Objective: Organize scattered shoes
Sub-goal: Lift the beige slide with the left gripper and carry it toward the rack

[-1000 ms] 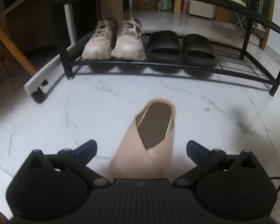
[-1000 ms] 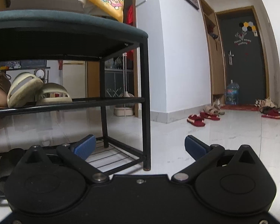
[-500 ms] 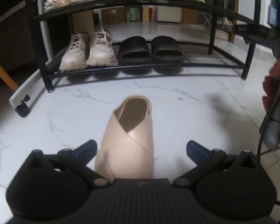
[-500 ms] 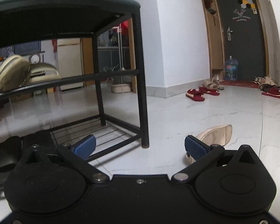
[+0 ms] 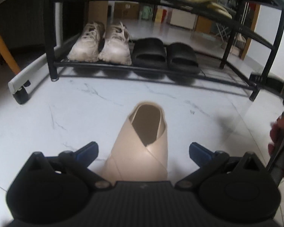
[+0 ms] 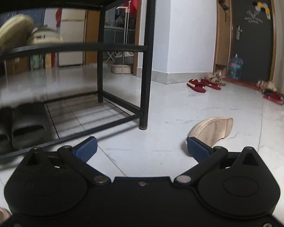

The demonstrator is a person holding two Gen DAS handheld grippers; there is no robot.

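A beige slip-on shoe stands on the white marble floor, its opening facing the black shoe rack. My left gripper is open, and the shoe's near end lies between its blue pads without touching them. A second beige shoe lies tipped on its side in the right wrist view, just beyond my right gripper's right fingertip. My right gripper is open and holds nothing, low over the floor beside the rack's corner leg.
White sneakers and black slides fill the rack's bottom shelf, with bare wire shelf to their right. More shoes sit on the upper shelf. Red slippers lie near the dark door. A hand shows at right.
The left gripper has drawn nearer the rack, with the beige shoe still between its open fingers. The right gripper has dipped and swung, bringing the tipped beige shoe closer.
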